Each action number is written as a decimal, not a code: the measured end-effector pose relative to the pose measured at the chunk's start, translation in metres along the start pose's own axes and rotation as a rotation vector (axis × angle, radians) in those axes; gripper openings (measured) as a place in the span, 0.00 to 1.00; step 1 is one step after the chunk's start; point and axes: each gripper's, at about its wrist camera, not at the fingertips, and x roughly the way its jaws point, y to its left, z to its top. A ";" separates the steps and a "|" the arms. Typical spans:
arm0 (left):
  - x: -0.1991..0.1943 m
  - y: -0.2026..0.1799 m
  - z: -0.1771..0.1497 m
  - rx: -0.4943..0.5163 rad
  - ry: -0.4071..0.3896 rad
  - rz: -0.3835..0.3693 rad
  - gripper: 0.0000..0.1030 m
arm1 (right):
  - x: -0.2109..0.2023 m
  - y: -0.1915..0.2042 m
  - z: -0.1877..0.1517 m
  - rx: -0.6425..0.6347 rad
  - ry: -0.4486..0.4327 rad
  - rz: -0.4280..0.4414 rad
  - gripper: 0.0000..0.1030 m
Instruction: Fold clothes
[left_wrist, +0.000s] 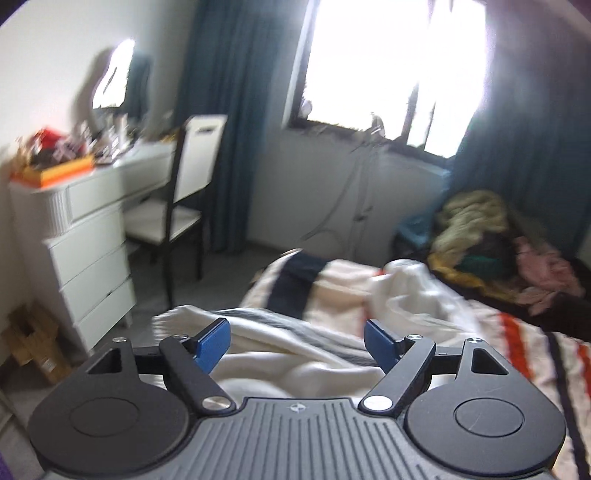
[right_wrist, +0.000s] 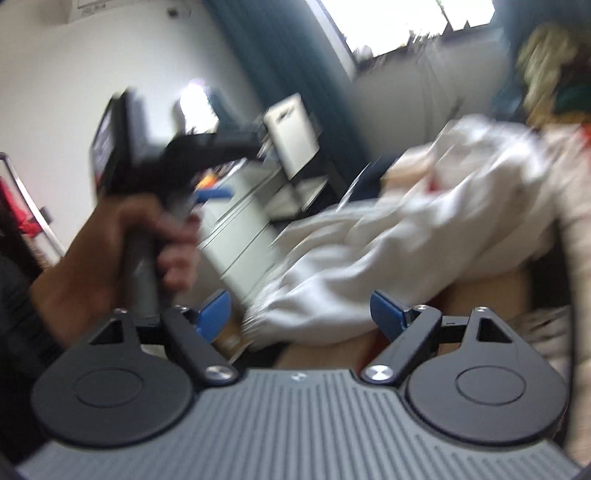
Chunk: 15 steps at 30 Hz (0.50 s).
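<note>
- The right tongs (right_wrist: 301, 314), with blue pads on black arms, stand wide apart with nothing pinched between them.
- A crumpled white cloth garment (right_wrist: 388, 254), blurred, lies just beyond the pads.
- At left, a person's hand (right_wrist: 122, 243) grips the handle of the black left tongs (right_wrist: 216, 194).
- Teal curtain (right_wrist: 280, 66) hangs behind.

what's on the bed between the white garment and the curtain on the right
In the left wrist view, a heap of other clothes, yellowish, dark and pink, lies between the white garment and the blue curtain, on the striped bedding.
</note>
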 end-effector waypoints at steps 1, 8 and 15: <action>-0.012 -0.014 -0.010 0.001 -0.002 -0.031 0.83 | -0.010 -0.007 0.001 -0.013 -0.034 -0.037 0.83; -0.073 -0.096 -0.092 0.064 -0.021 -0.208 0.84 | -0.058 -0.054 -0.007 -0.075 -0.234 -0.274 0.82; -0.088 -0.121 -0.179 0.121 -0.161 -0.171 0.90 | -0.085 -0.100 -0.038 -0.086 -0.302 -0.399 0.82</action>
